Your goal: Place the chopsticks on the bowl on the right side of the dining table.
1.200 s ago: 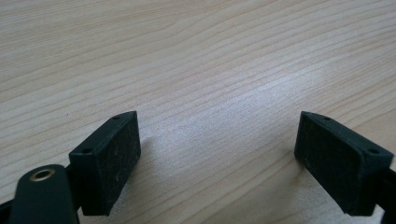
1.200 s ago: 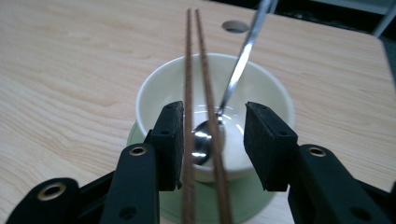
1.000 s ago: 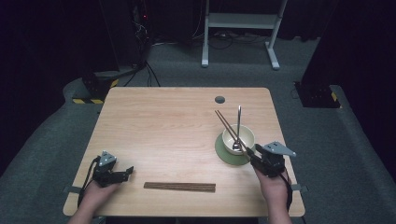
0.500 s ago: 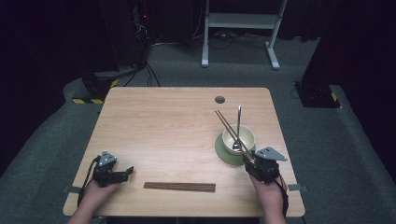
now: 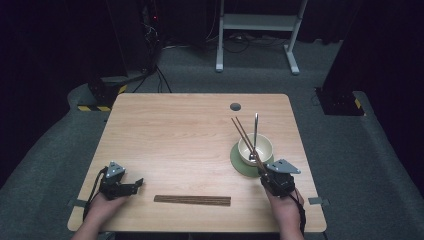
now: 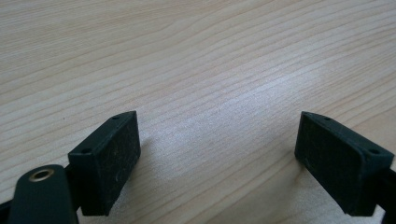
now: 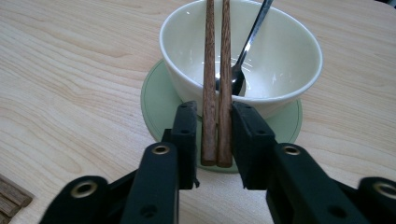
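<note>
A glossy cream bowl (image 7: 240, 60) is sitting on a pale green saucer (image 7: 159, 105) near the wooden desk's (image 5: 175, 130) right edge, holding a metal spoon (image 7: 247, 51) and two dark wooden chopsticks (image 7: 216, 84). The right gripper (image 7: 215, 140) has just been closing and is clamping the chopsticks' near ends. The left gripper (image 6: 217, 158) is resting by the near left corner, jaws wide apart
</note>
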The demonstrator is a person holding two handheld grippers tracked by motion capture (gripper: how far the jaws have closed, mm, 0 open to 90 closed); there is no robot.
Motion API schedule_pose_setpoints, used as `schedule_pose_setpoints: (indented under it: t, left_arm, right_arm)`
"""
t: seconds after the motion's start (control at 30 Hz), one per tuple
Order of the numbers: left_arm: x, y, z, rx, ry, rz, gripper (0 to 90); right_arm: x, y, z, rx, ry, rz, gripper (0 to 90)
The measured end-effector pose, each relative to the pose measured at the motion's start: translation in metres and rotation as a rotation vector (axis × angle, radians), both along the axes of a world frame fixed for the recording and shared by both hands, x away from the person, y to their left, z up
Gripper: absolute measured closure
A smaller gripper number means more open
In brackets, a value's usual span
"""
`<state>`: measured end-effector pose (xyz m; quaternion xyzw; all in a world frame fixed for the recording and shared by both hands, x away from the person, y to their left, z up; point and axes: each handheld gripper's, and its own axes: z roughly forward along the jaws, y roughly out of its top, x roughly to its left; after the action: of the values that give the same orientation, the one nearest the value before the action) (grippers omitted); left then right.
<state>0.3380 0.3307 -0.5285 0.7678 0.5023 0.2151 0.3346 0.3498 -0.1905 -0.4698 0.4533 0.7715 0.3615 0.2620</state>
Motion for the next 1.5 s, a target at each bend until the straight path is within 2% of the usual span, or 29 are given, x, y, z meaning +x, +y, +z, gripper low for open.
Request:
schedule_pose_setpoints:
  t: [0.17, 0.43, 0.57, 1.0, 1.5]
  left_arm:
    - [0.001, 0.000, 0.000, 0.000, -0.001, -0.004, 14.1]
    - [0.002, 0.000, 0.000, 0.001, 0.001, -0.011, 14.0]
    - [0.003, -0.001, 0.000, 0.000, 0.001, -0.013, 14.0]
    - [0.005, -0.002, 0.000, 0.001, 0.000, -0.018, 13.9]
    - [0.005, -0.002, 0.000, 0.000, 0.000, -0.018, 13.9]
  right_arm:
    - [0.000, -0.005, 0.000, 0.005, -0.003, 0.024, 76.0]
    - [-0.002, -0.015, 0.002, 0.002, -0.005, 0.032, 76.2]
    - [-0.003, -0.020, 0.002, 0.025, 0.001, 0.042, 76.2]
    - [-0.007, -0.019, 0.002, 0.032, 0.018, 0.102, 76.2]
    - [-0.008, -0.021, 0.002, 0.042, 0.017, 0.086, 68.6]
